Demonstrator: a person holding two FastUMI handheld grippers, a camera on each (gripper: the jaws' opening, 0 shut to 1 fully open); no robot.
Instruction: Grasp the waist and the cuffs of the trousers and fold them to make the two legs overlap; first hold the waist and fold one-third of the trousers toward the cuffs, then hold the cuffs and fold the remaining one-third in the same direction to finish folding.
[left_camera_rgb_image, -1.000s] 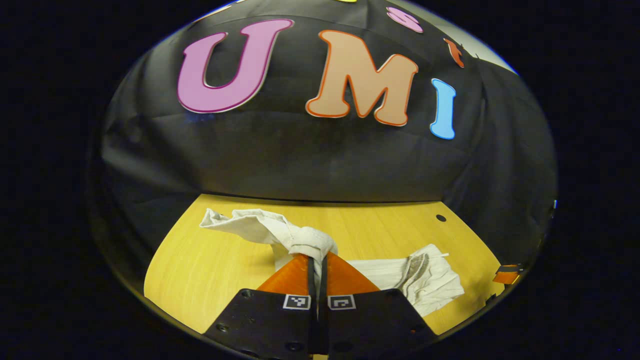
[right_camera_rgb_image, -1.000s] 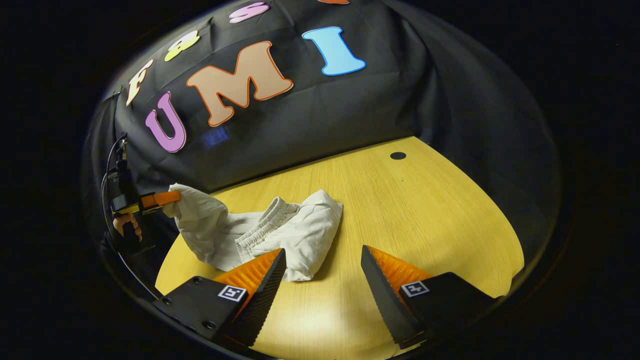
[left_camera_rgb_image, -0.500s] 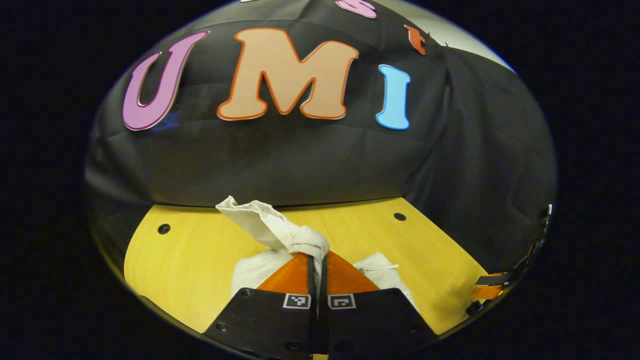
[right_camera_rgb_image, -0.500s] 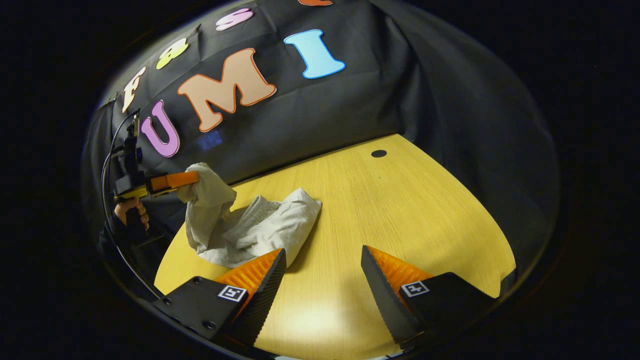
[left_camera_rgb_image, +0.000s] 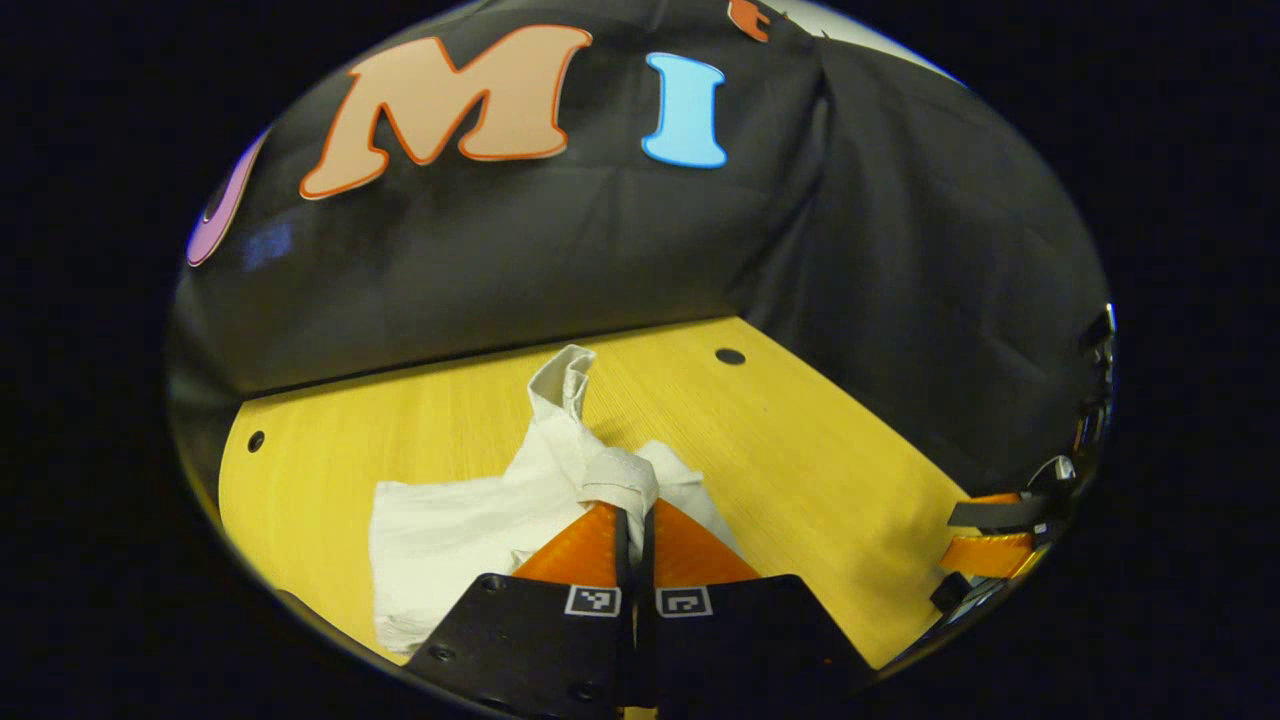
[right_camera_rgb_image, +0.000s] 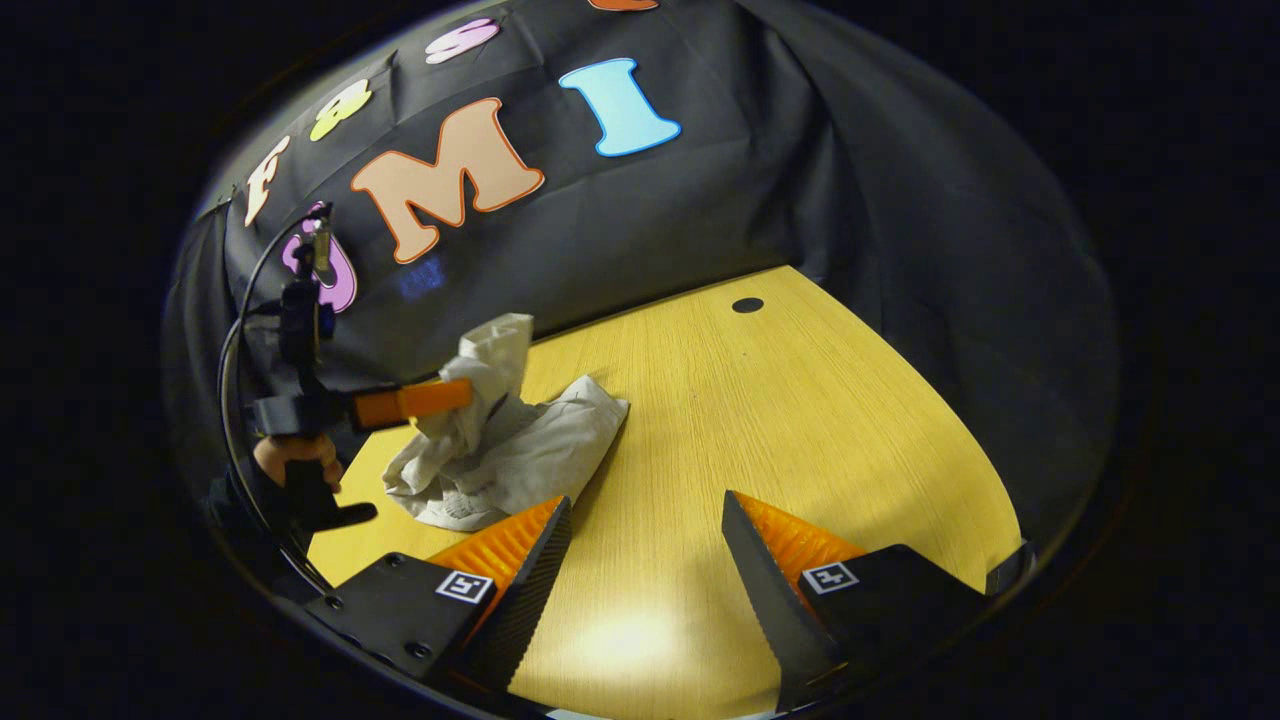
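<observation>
I hold one pair of trousers (left_camera_rgb_image: 470, 520), off-white, soft and creased, bunched into a loose heap on the yellow wooden table (left_camera_rgb_image: 800, 450). My left gripper (left_camera_rgb_image: 636, 512) has its two fingers pressed together on a gathered fold of the cloth, which bulges up over the tips. A narrow strip of fabric stands up past the pinch. In the right gripper view the same heap lies on the table's left part, with one end lifted off the surface by my left gripper (right_camera_rgb_image: 455, 395). My right gripper (right_camera_rgb_image: 645, 545) hangs over bare wood just beside the heap, its two fingers spread wide with nothing between them. I count two dark round holes in the tabletop.
</observation>
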